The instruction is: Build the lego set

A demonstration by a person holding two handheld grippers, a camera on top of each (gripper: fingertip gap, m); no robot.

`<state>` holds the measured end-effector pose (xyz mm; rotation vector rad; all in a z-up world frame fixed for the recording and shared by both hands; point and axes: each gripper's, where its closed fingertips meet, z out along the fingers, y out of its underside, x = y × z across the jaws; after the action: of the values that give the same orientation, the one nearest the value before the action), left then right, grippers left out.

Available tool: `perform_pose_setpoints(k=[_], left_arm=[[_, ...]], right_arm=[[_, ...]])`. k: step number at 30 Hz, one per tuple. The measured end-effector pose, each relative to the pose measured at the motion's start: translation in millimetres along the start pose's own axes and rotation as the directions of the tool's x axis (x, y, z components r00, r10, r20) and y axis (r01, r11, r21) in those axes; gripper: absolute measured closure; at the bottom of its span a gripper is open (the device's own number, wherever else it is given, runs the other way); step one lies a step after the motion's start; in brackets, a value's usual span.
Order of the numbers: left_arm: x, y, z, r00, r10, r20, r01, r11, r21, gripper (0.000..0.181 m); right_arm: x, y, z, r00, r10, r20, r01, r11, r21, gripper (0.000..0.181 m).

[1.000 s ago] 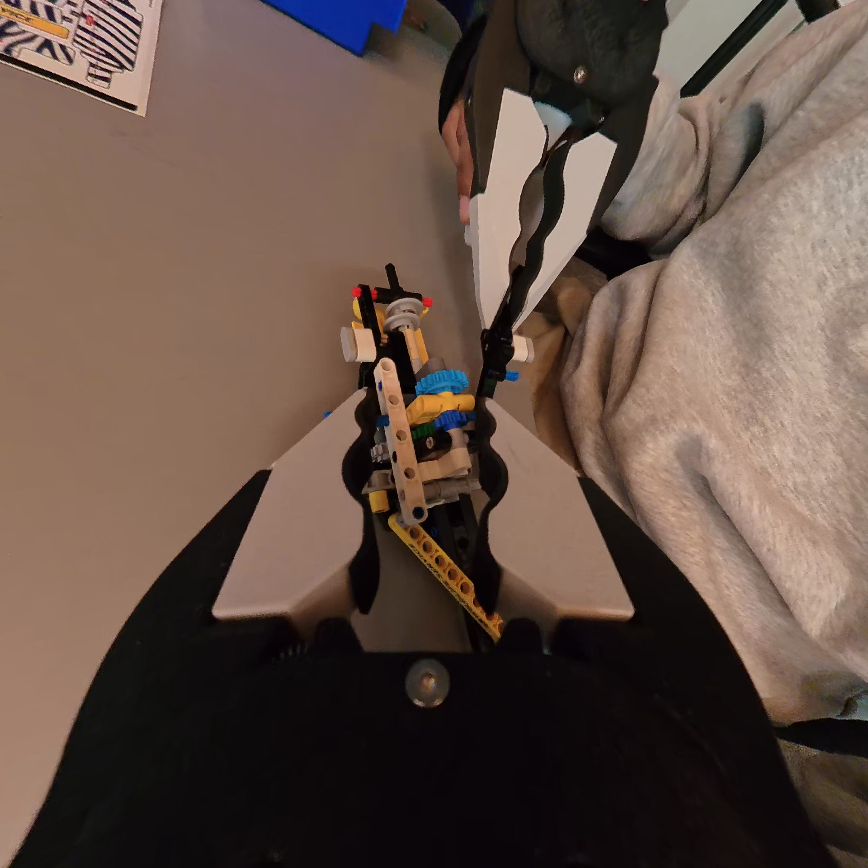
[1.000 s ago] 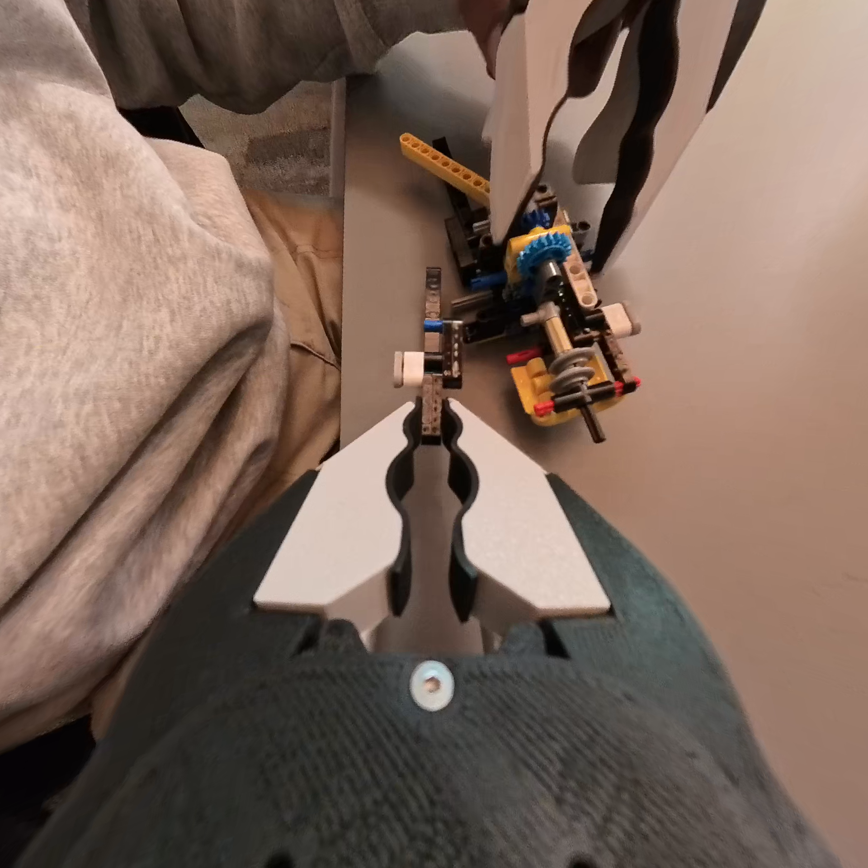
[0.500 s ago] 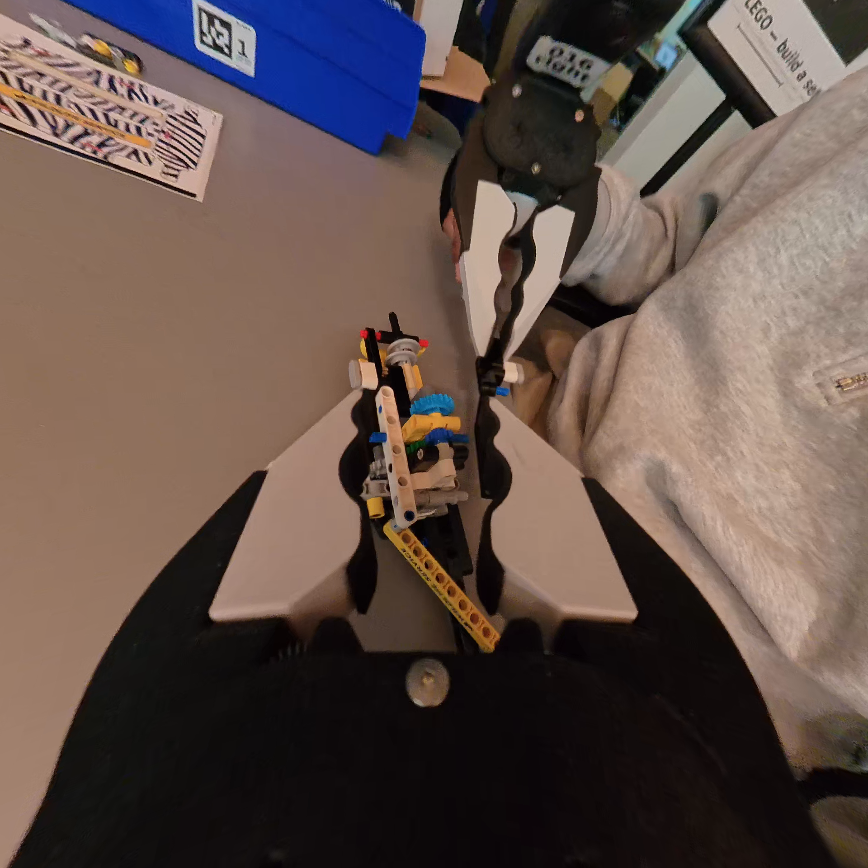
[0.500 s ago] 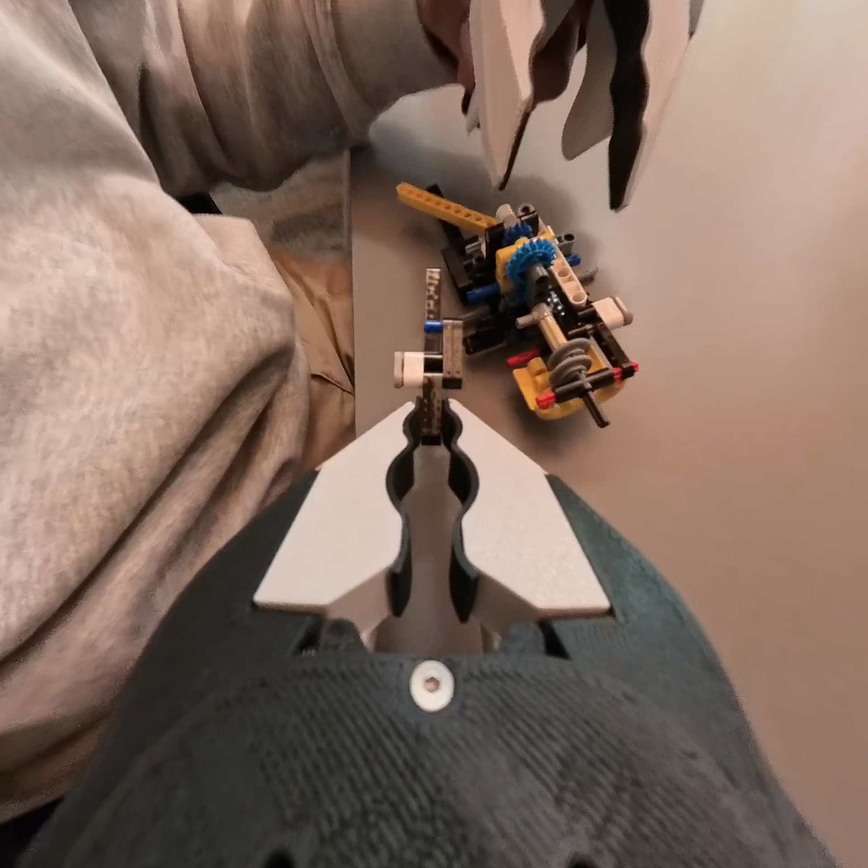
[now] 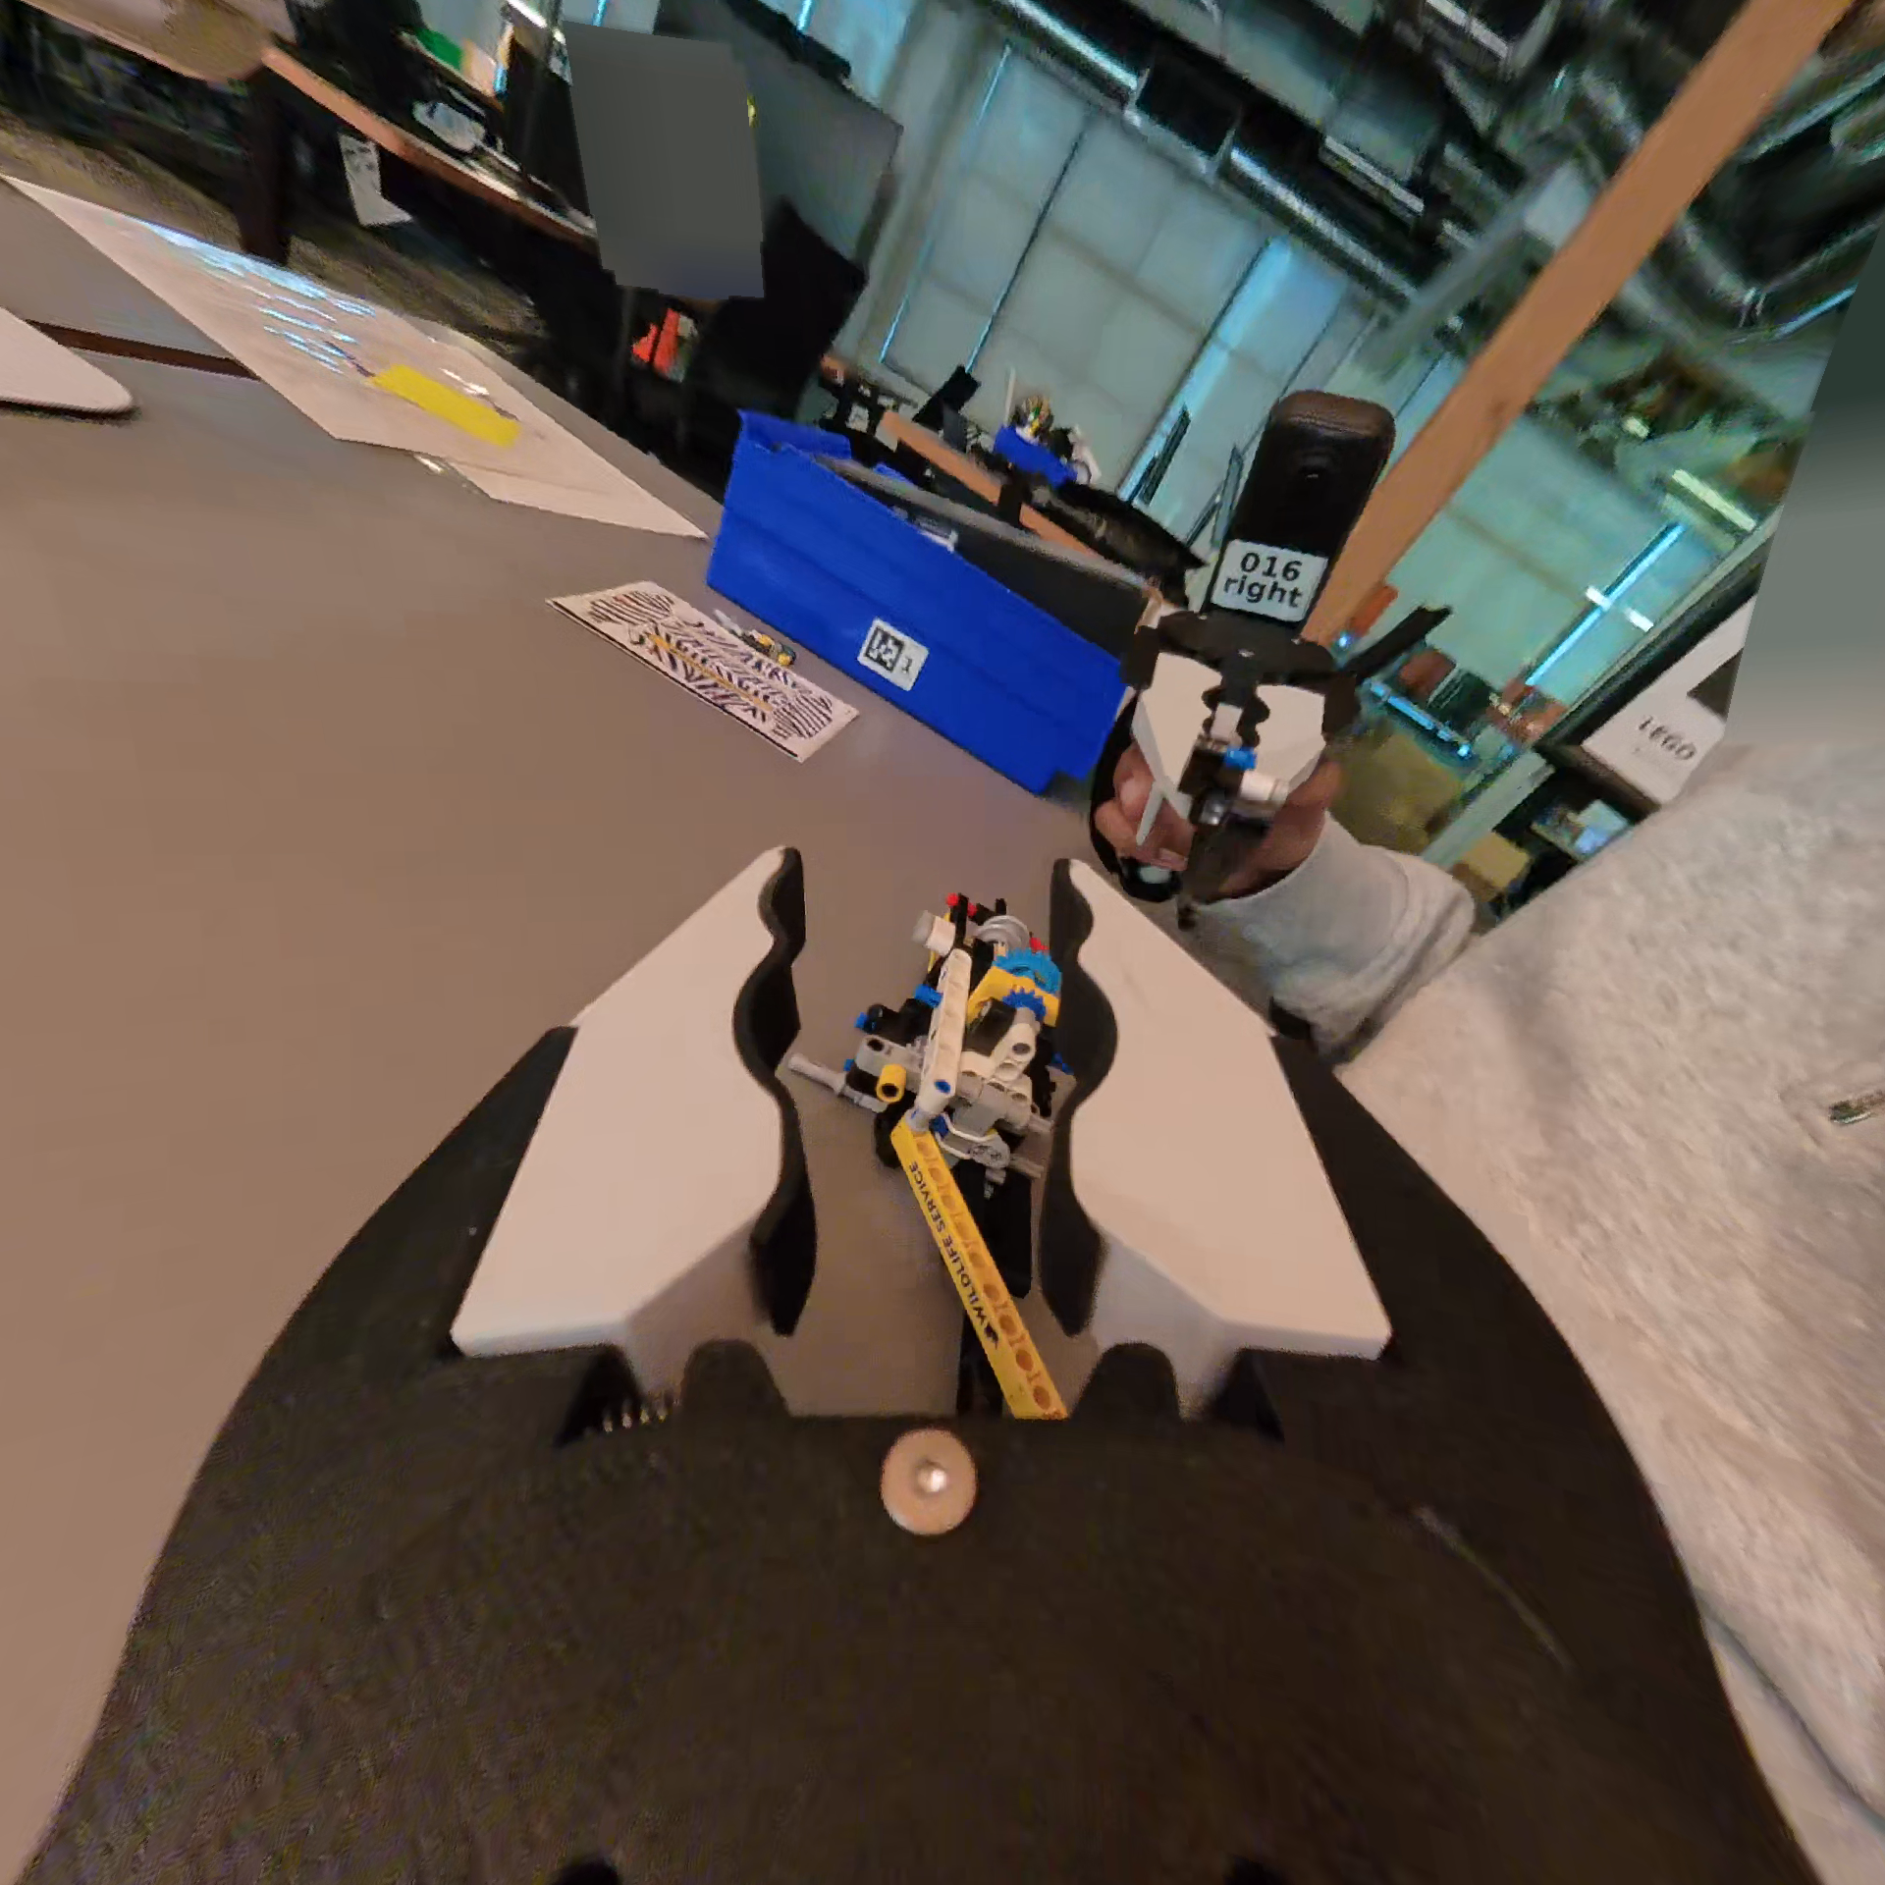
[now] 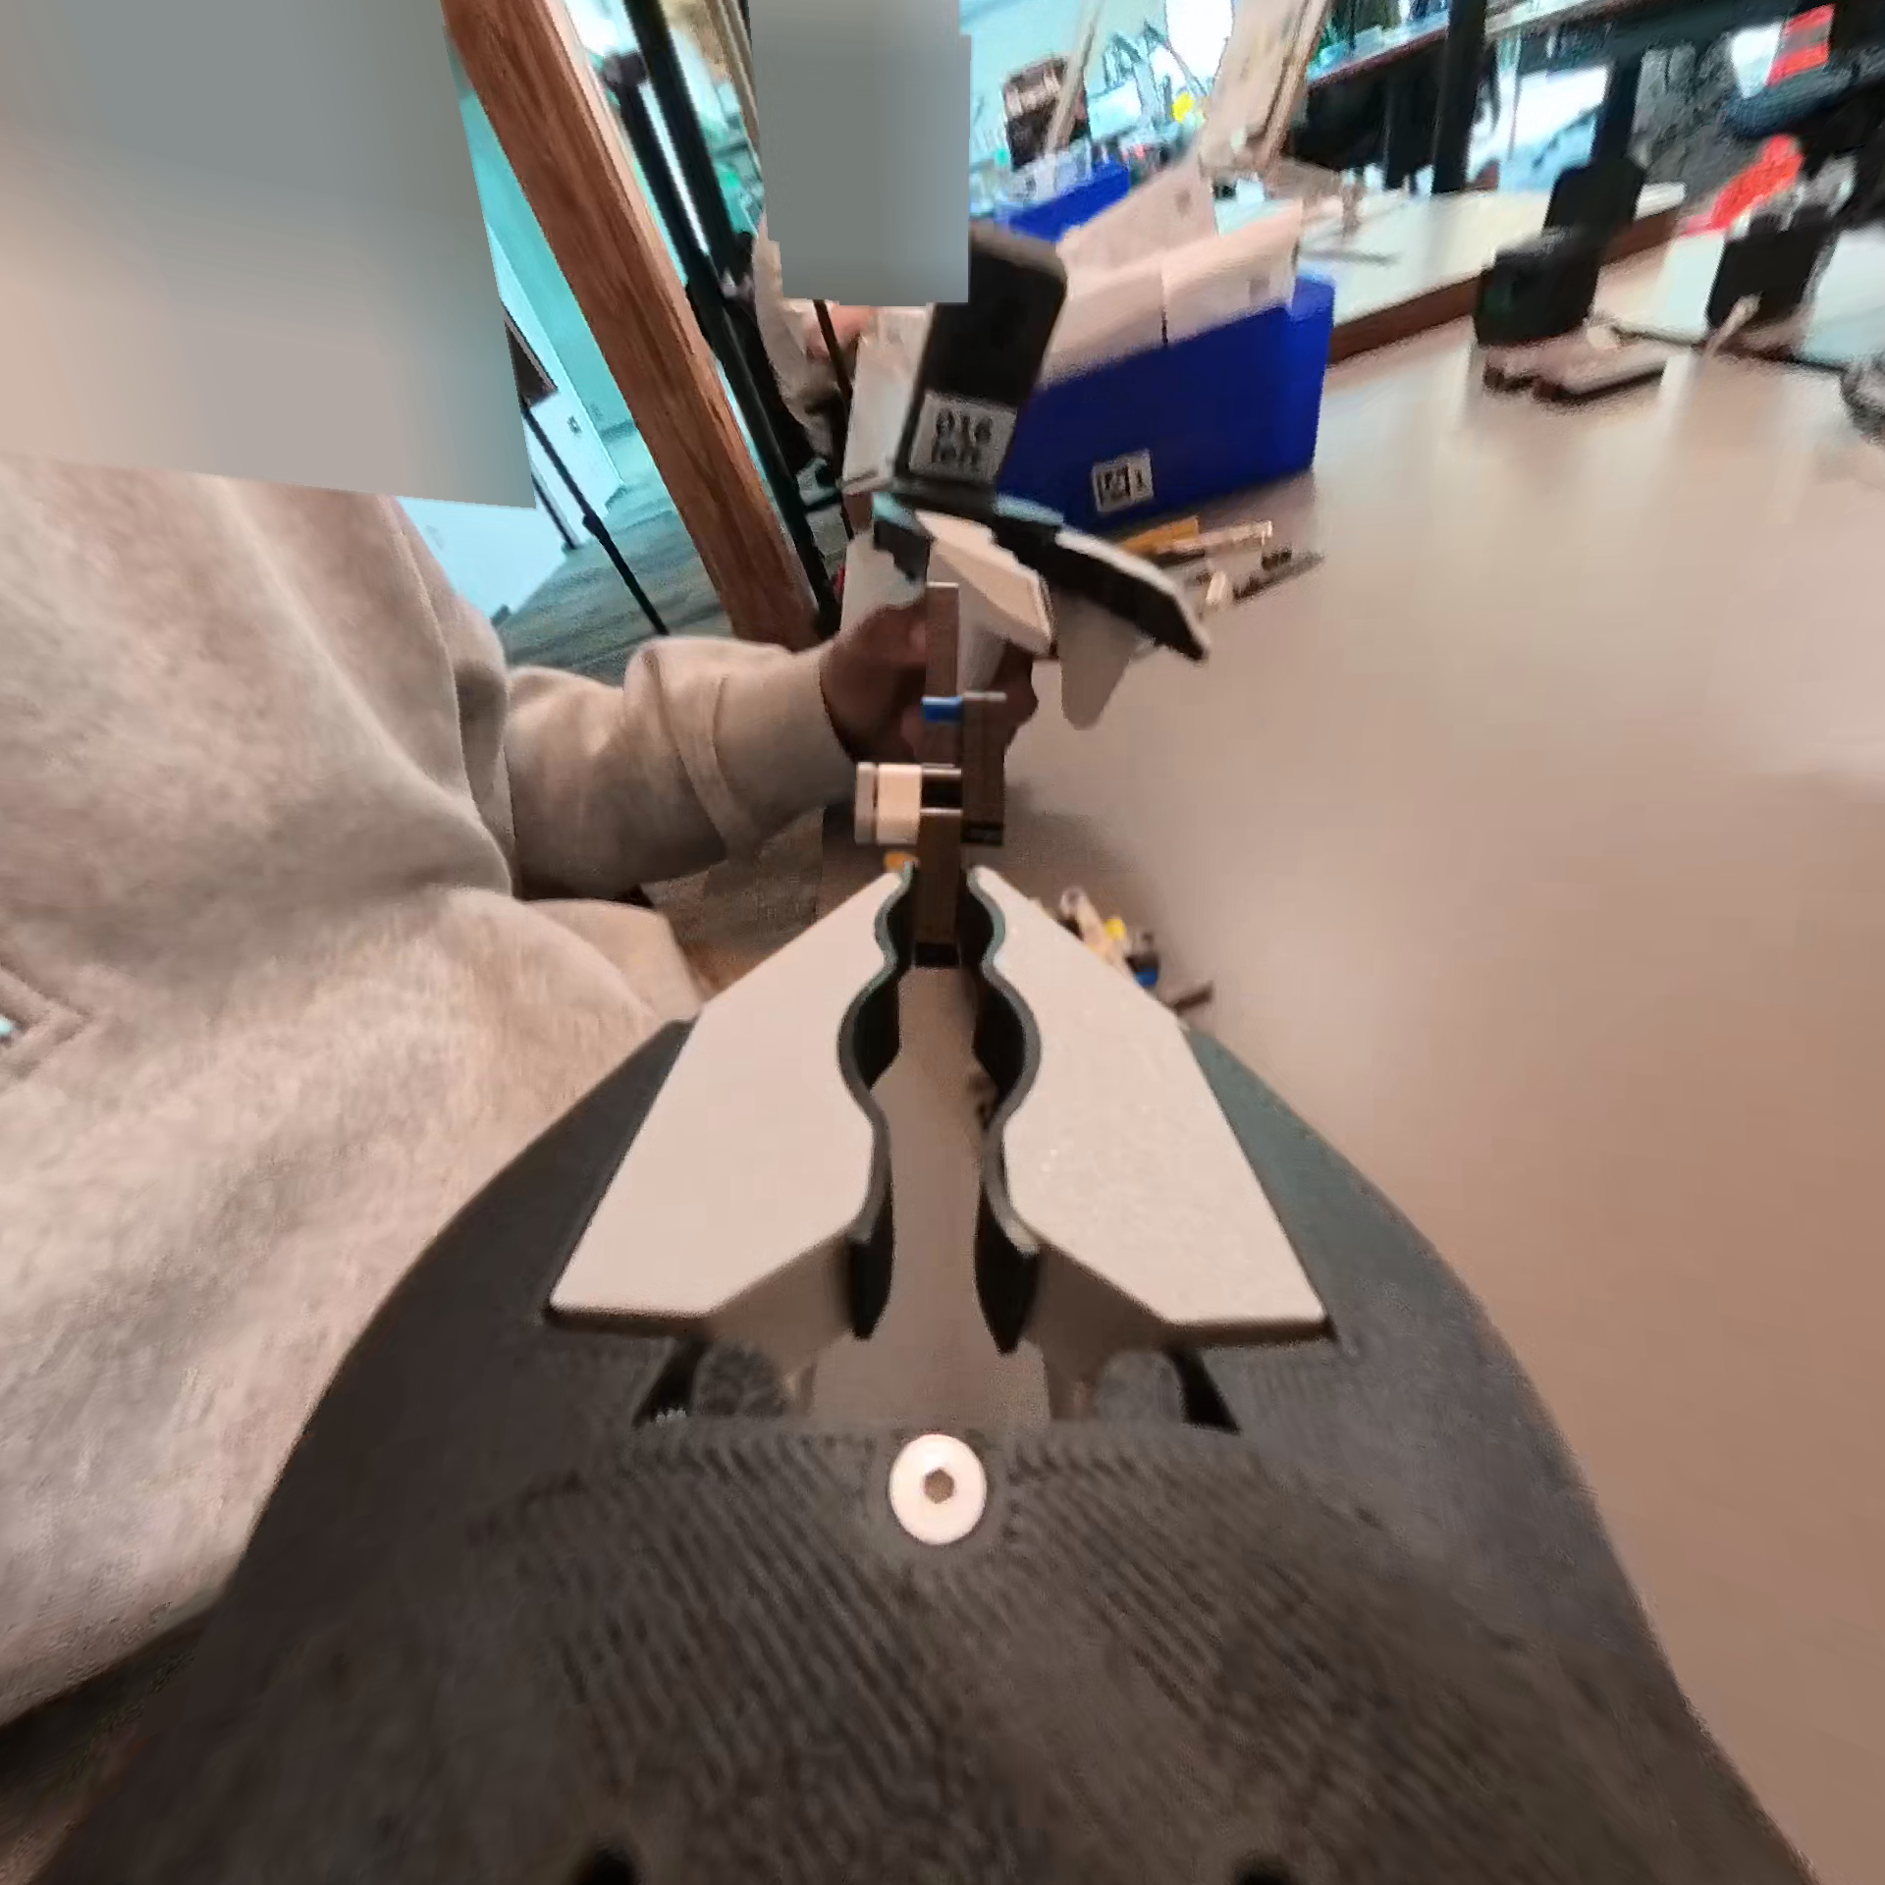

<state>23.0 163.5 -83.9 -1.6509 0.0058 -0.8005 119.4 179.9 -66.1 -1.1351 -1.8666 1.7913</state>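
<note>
The partly built lego model (image 5: 969,1030), with black, yellow, blue and grey parts and a long yellow beam (image 5: 969,1275), lies on the grey table (image 5: 306,816). My left gripper (image 5: 923,867) is open and raised, with its fingers either side of the model and not touching it. My right gripper (image 6: 938,887) is shut on a small black beam sub-assembly (image 6: 954,796) with a white pin and a blue pin. It holds this in the air, to the right in the left wrist view (image 5: 1224,755). The left gripper (image 6: 1030,653) shows beyond it. The model's edge (image 6: 1107,933) peeks past the right finger.
A blue bin (image 5: 918,632) stands at the back of the table, also in the right wrist view (image 6: 1173,408). A striped sticker sheet (image 5: 704,668) and paper sheets (image 5: 408,408) lie left of it. Loose pieces (image 6: 1224,551) lie near the bin. The person's grey sweatshirt (image 5: 1632,1122) borders the table edge.
My left gripper has opened, let go of the model and lifted and tilted up. My right gripper has risen and tilted up, still holding the black sub-assembly.
</note>
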Motion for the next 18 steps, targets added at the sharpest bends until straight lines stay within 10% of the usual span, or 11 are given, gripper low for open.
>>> perform_pose_setpoints(k=[9,13,18], left_arm=[[-25,6,-12,0.999,-0.014,0.033,0.015,0.999,-0.03,0.137],[-26,4,-11,0.999,-0.033,0.017,0.033,0.999,-0.02,0.137],[-24,8,-7,1.0,-0.009,0.025,0.011,0.999,-0.044,0.137]], right_arm=[[57,-11,-50,0.96,0.021,-0.279,0.048,0.971,0.236,0.175],[88,17,-75,0.884,0.083,-0.46,-0.029,0.992,0.122,0.175],[91,26,-60,0.899,0.211,-0.383,-0.153,0.972,0.177,0.175]])
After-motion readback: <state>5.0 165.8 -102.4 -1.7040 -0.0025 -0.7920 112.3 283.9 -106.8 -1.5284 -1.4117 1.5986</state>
